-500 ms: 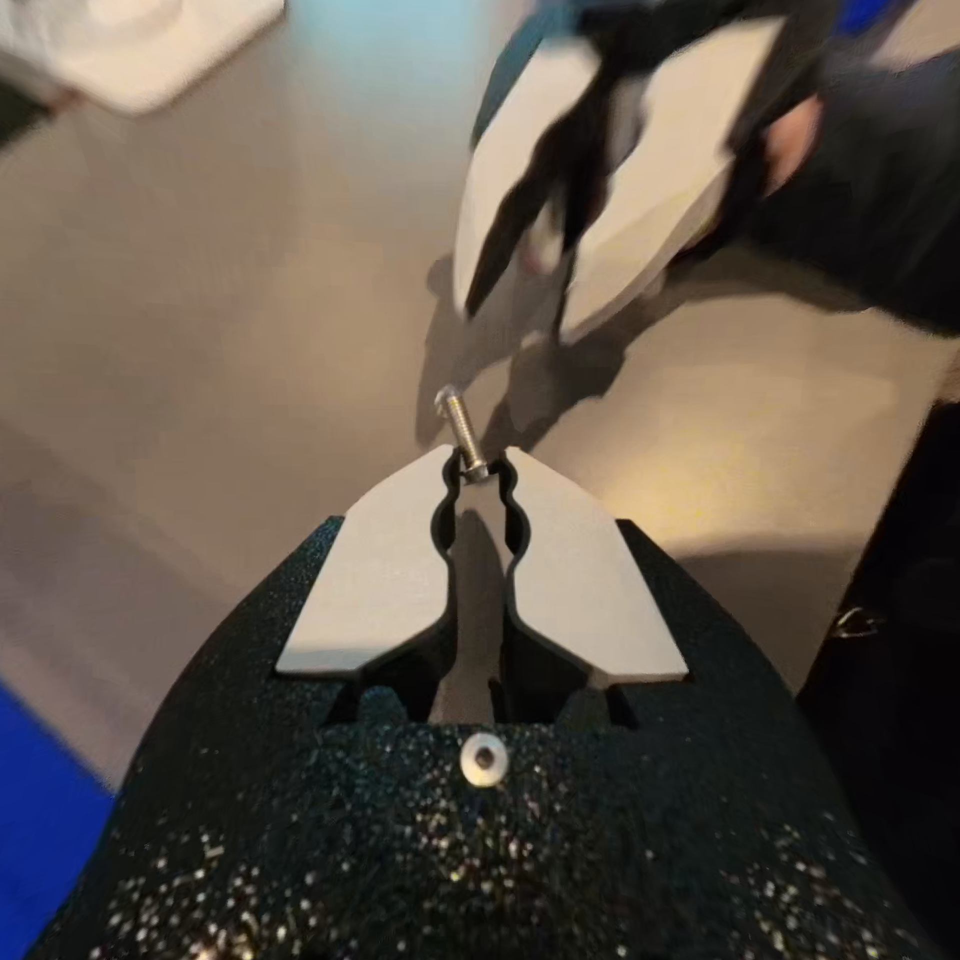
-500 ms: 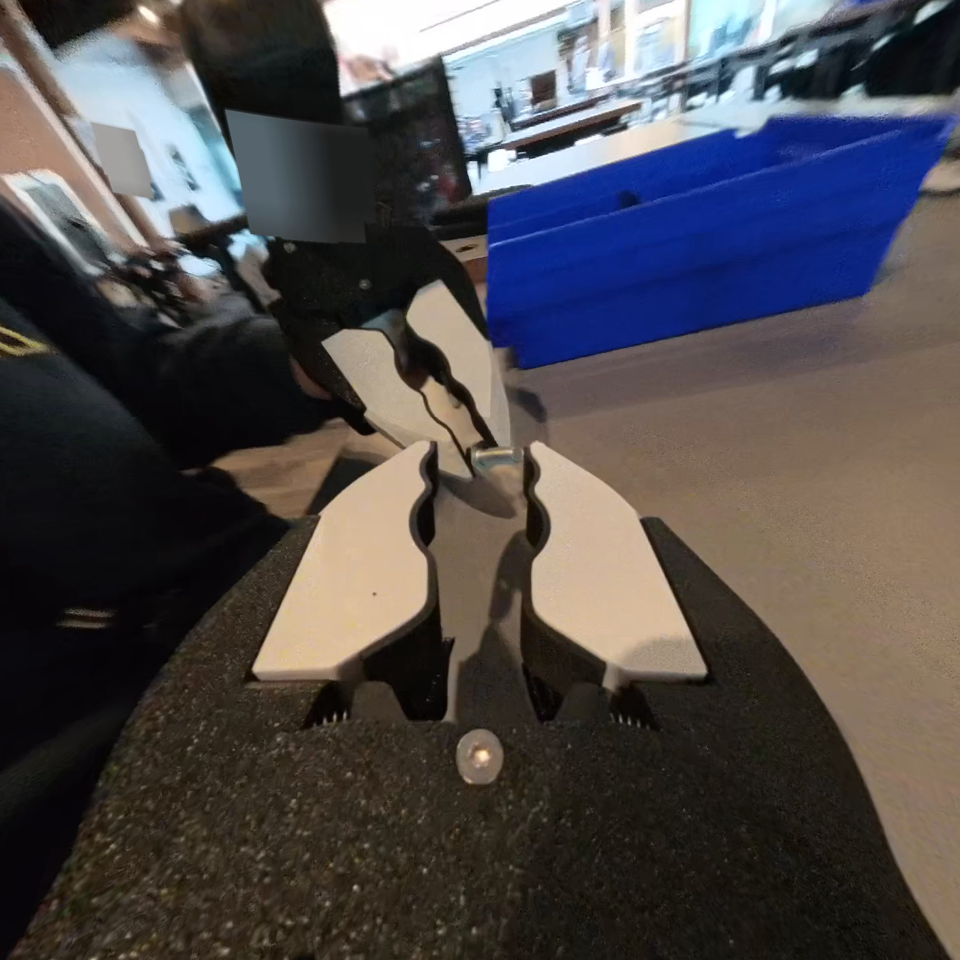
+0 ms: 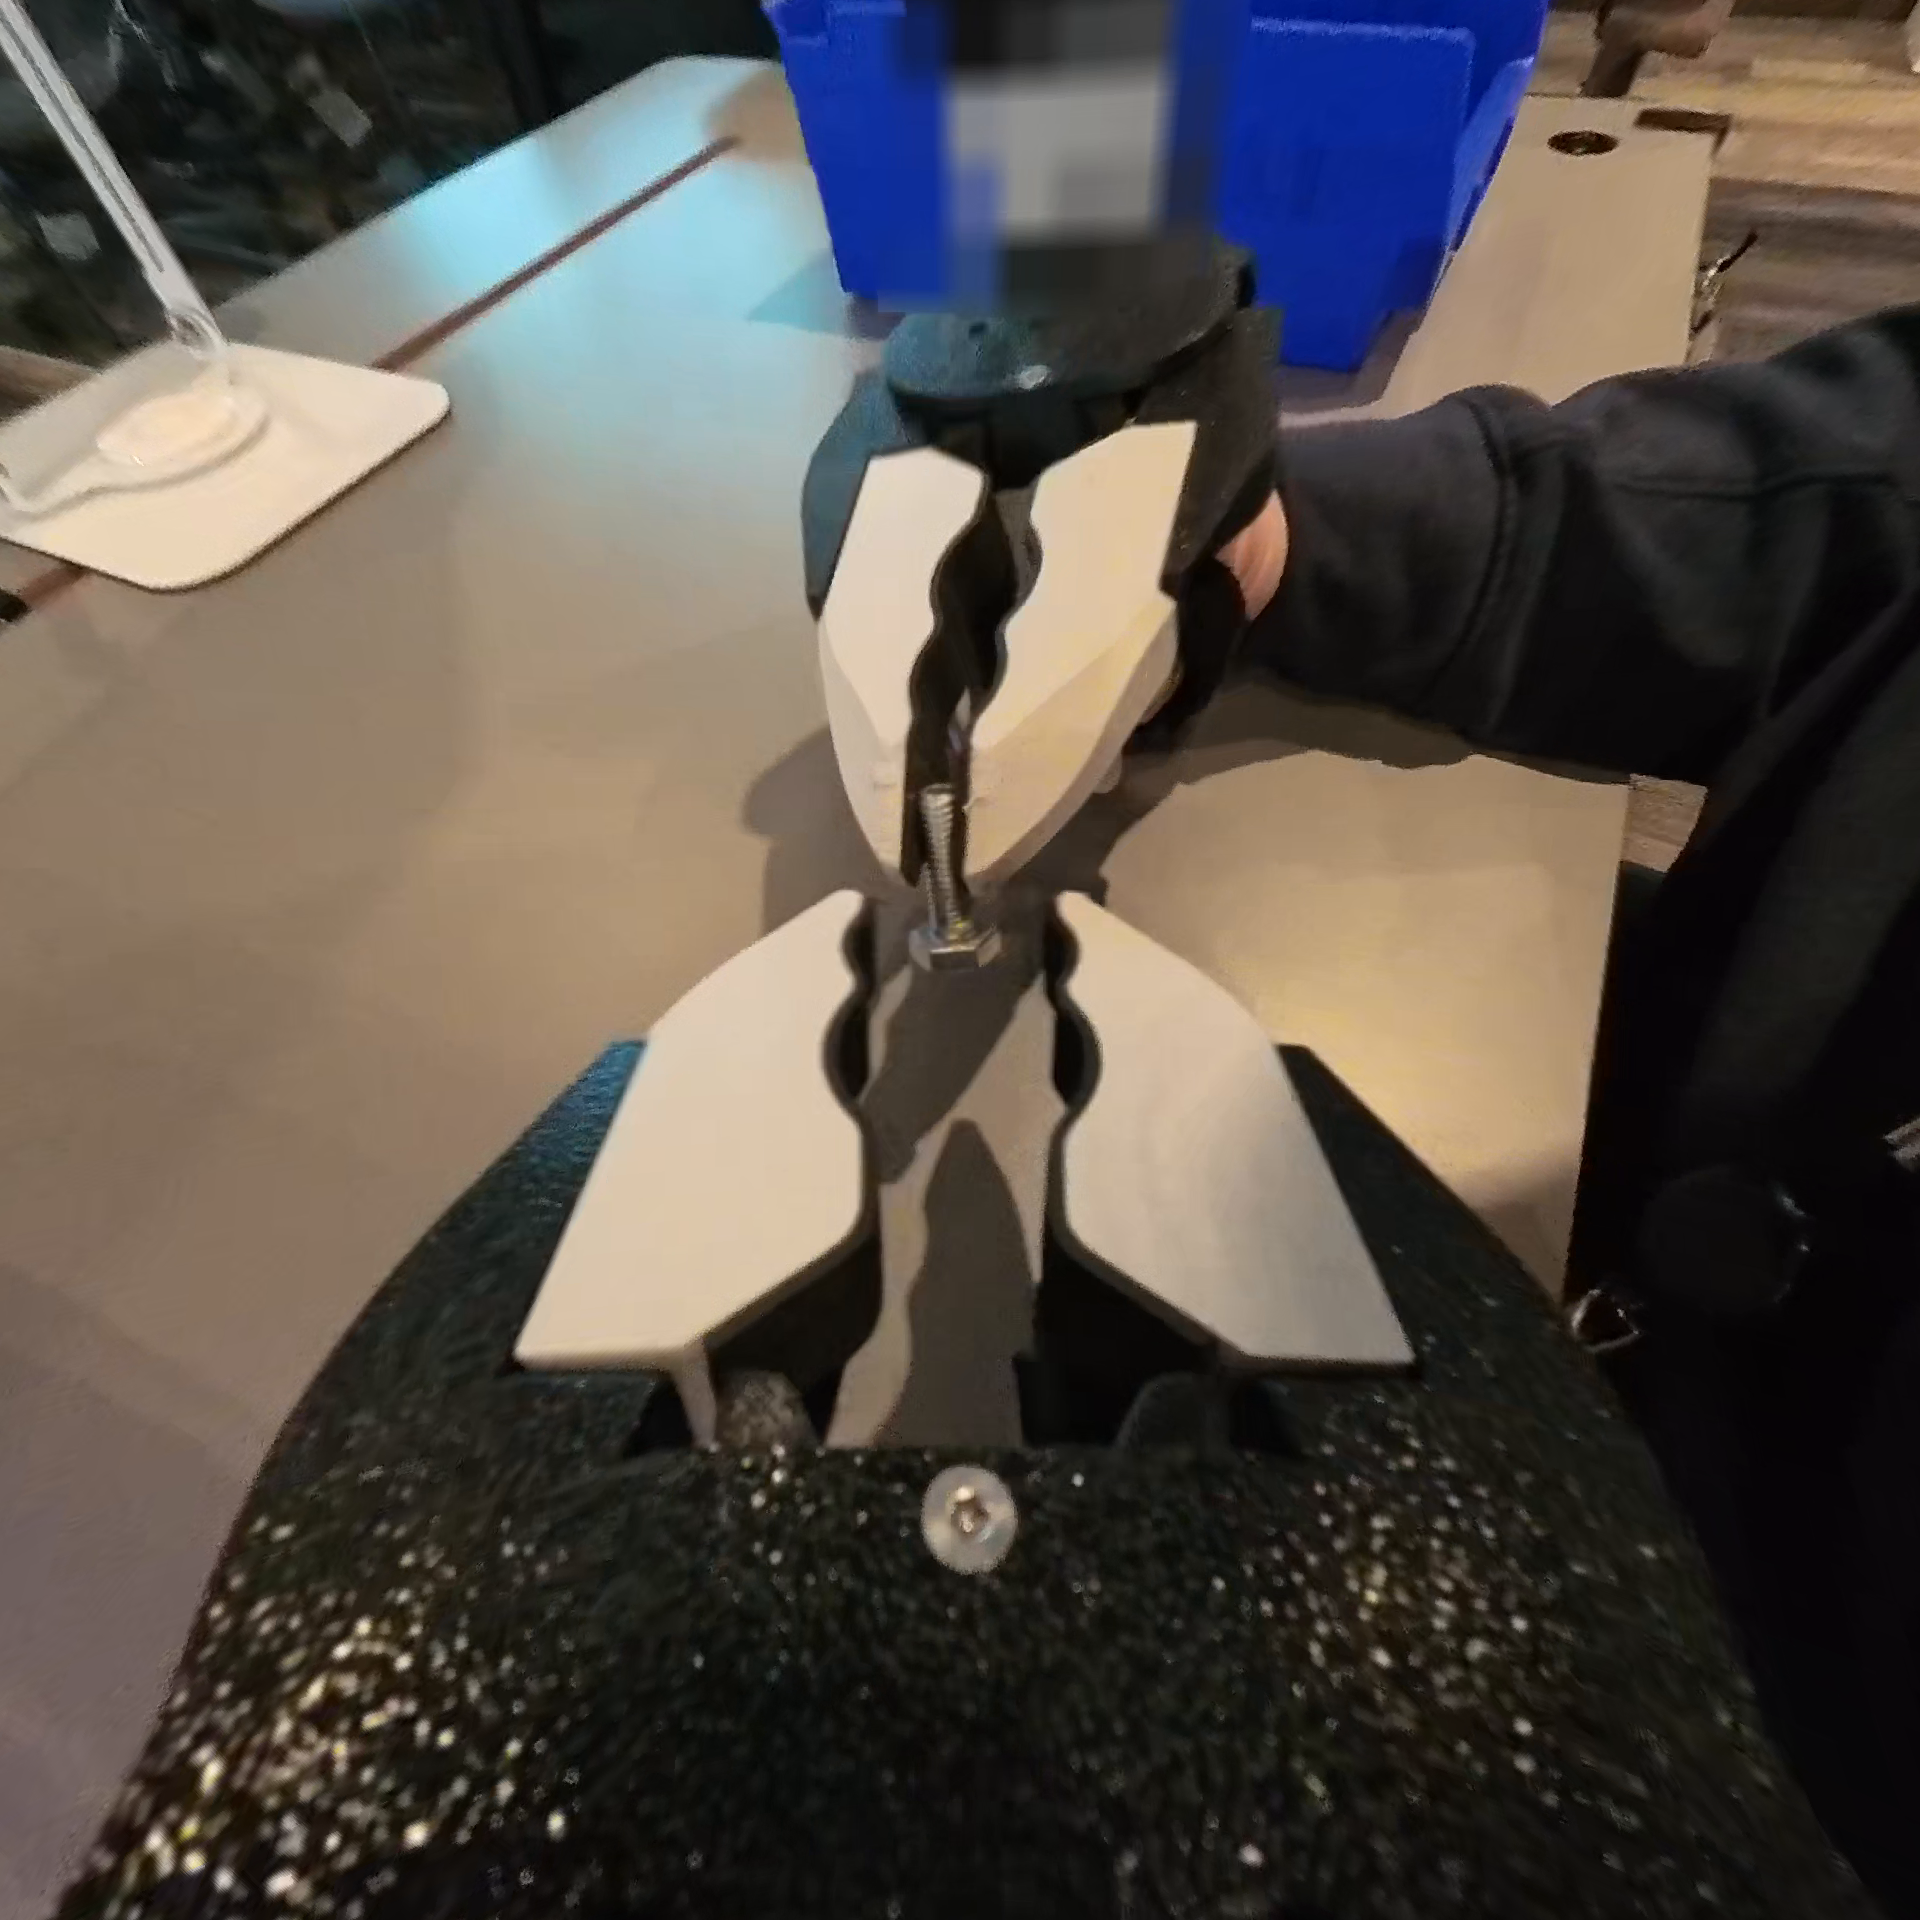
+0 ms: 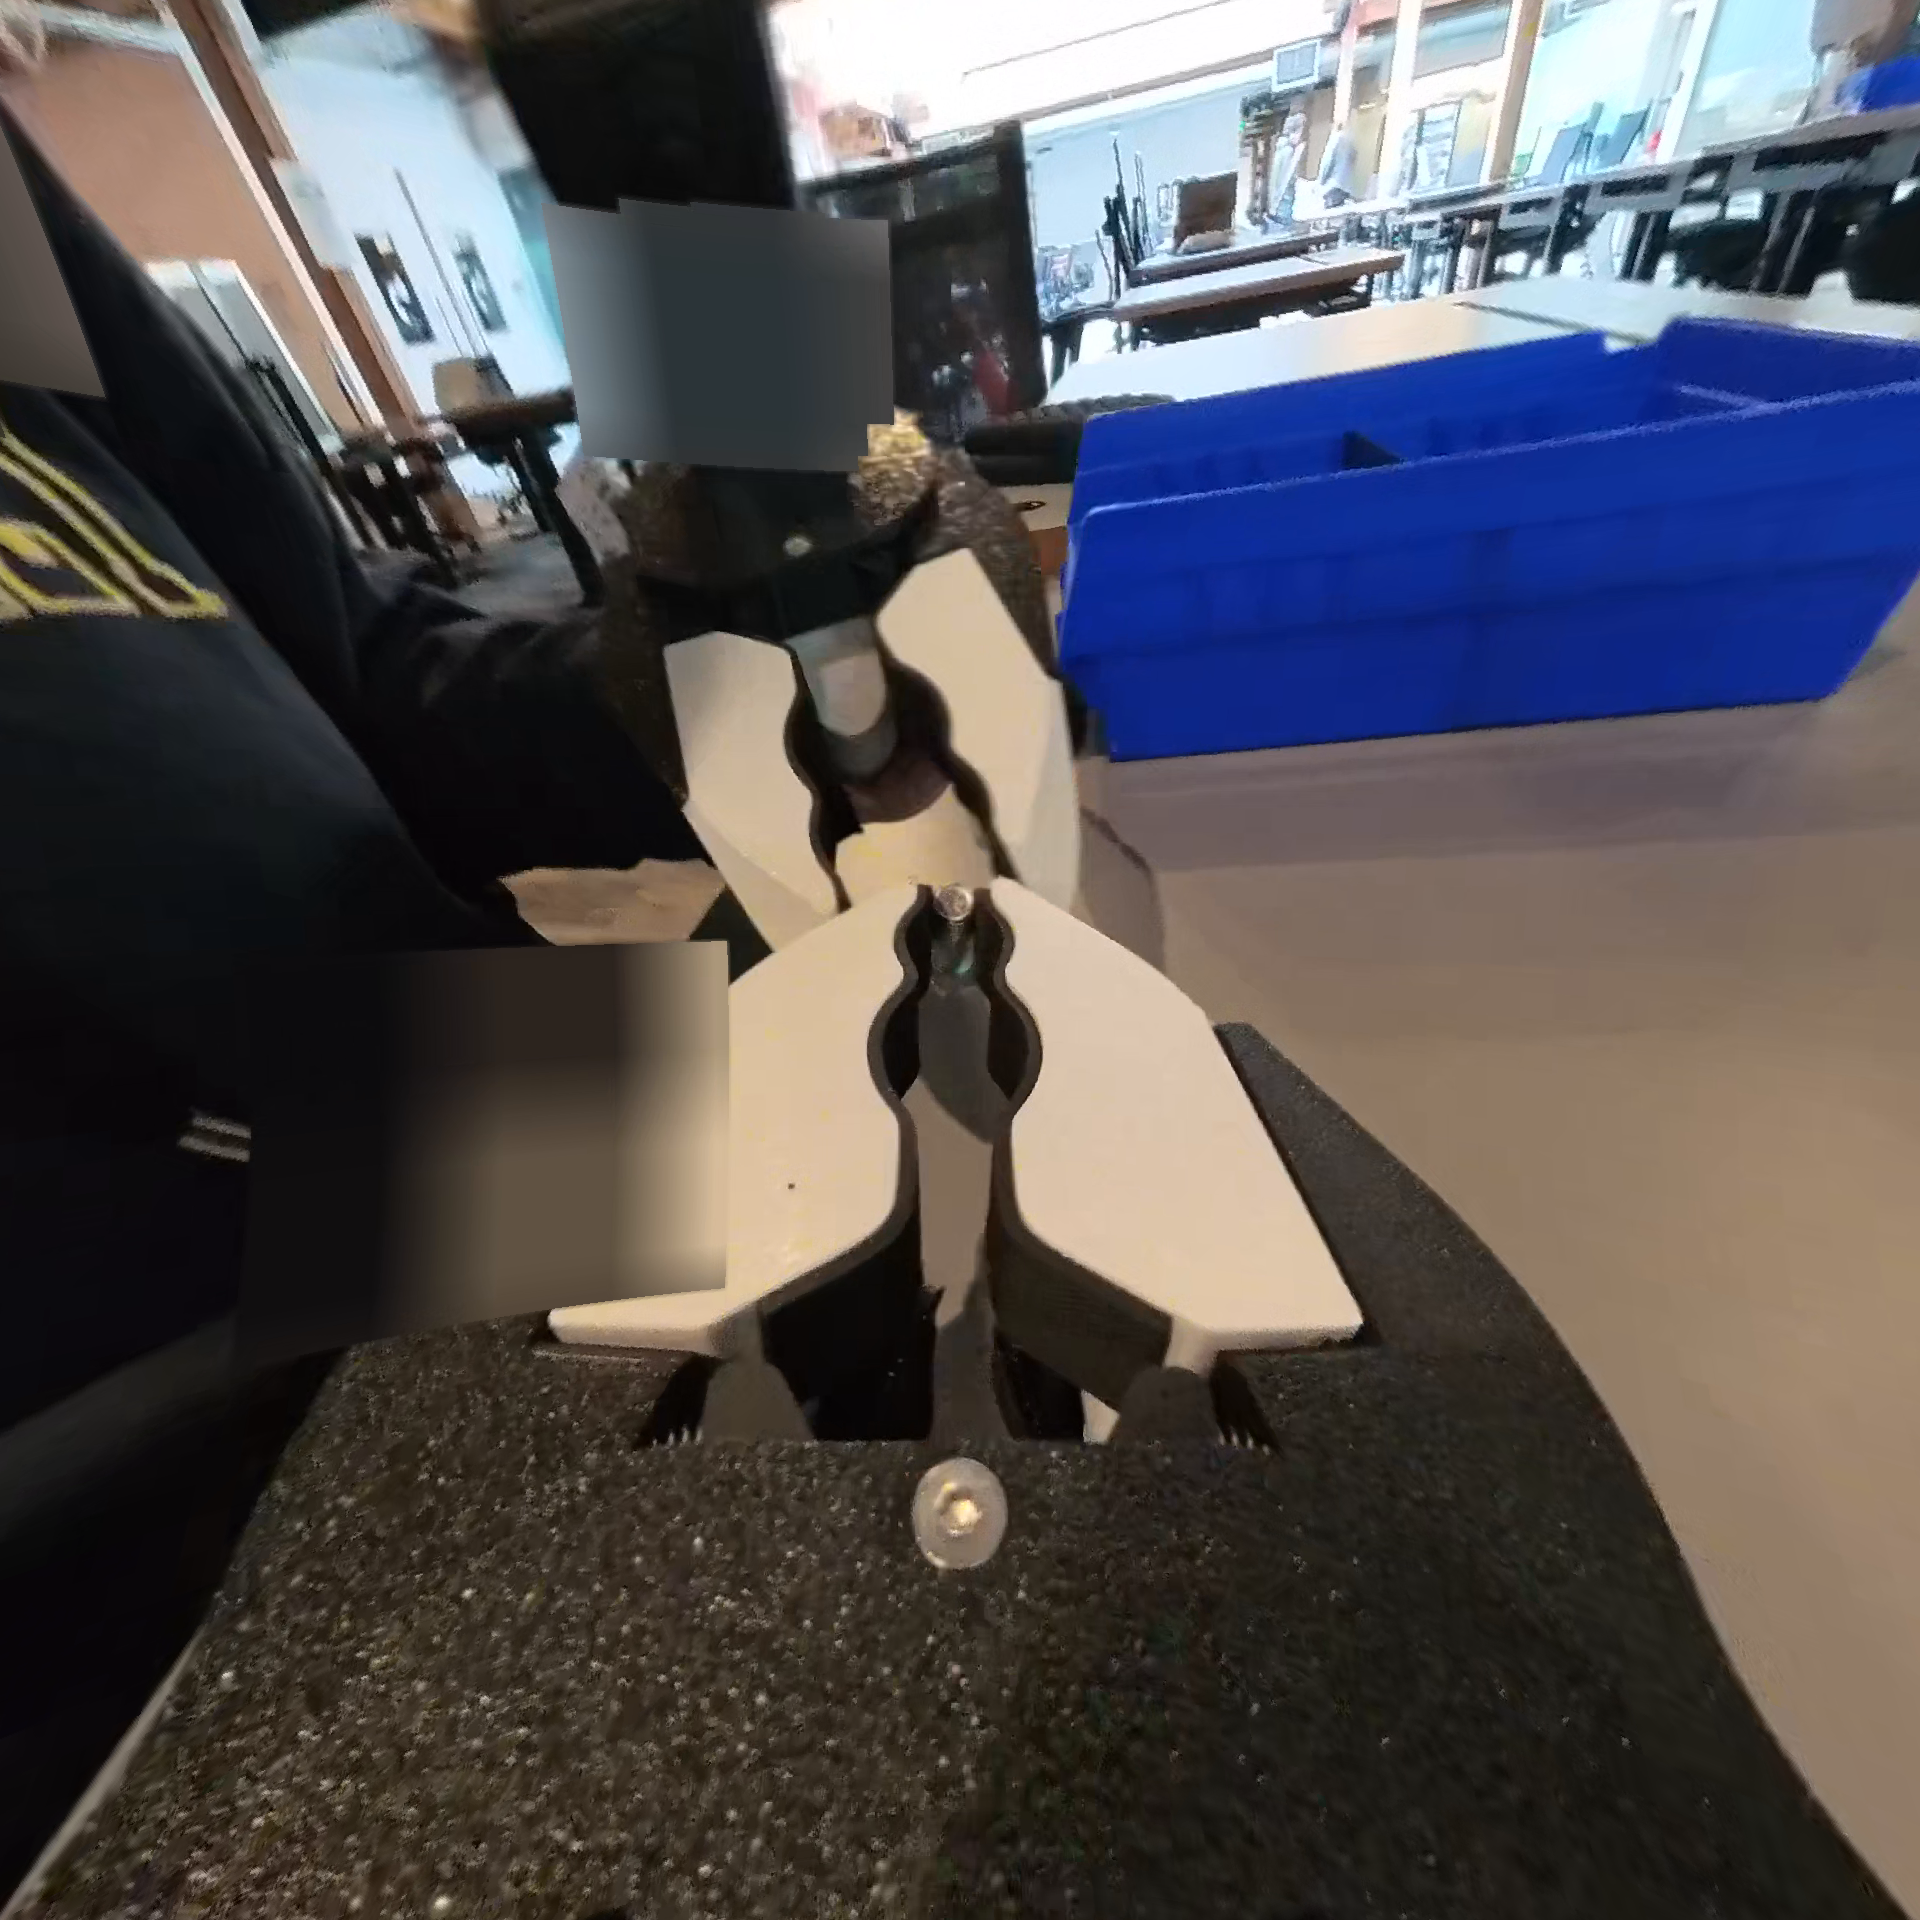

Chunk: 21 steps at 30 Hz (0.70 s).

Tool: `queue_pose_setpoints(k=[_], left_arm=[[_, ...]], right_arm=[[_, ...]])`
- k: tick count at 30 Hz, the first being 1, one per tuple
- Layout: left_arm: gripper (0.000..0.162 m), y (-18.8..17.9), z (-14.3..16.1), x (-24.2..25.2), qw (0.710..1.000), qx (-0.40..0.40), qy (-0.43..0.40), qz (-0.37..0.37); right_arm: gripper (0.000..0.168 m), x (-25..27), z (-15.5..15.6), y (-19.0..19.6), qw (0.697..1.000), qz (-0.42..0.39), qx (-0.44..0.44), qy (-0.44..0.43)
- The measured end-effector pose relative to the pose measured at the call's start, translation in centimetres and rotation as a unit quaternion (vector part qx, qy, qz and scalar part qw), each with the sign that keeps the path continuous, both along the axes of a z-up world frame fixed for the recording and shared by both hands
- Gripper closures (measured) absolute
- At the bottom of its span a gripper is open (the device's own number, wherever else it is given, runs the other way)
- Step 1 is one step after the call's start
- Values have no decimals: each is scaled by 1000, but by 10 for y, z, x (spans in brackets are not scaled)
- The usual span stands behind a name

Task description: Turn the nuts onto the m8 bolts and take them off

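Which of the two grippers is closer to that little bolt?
Right. The right gripper is shut on the bolt, gripping its threaded end. The left gripper is open, its fingers standing apart on either side of the bolt's hex head.

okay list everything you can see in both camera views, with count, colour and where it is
bolt: one, silver, shank held in the right claw, hex end between the left claw's tips
blue bins: at least two, far side of the table
table: one, grey-beige, under everything
white base plate: one, far left on the table, bearing a clear stand
left claw: white fingers, open
right claw: white fingers, shut on the bolt
sleeve: dark, behind the right claw
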<state>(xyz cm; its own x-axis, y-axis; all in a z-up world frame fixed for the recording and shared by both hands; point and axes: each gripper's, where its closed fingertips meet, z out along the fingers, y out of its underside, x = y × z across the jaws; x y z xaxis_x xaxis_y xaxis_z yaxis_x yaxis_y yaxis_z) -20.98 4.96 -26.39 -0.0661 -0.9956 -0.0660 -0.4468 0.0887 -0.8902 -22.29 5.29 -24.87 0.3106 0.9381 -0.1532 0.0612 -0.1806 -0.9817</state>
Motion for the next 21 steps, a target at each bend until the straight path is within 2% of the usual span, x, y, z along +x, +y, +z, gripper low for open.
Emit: queue_pose_setpoints(k=[2,4,11,21], left_arm=[[117,-1,-5,-1,1000,-19,17,-5],[116,-2,-8,-2,999,-30,26,-13],[131,-11,-13,0,998,-17,50,-39],[135,-34,-11,-6,989,-60,66,-121]], right_arm=[[161,0,3,-3,1000,4,25,-4],[161,0,4,-6,999,10,41,-7],[161,-5,3,-15,996,35,73,-25],[161,-8,7,-29,993,84,76,-15]])
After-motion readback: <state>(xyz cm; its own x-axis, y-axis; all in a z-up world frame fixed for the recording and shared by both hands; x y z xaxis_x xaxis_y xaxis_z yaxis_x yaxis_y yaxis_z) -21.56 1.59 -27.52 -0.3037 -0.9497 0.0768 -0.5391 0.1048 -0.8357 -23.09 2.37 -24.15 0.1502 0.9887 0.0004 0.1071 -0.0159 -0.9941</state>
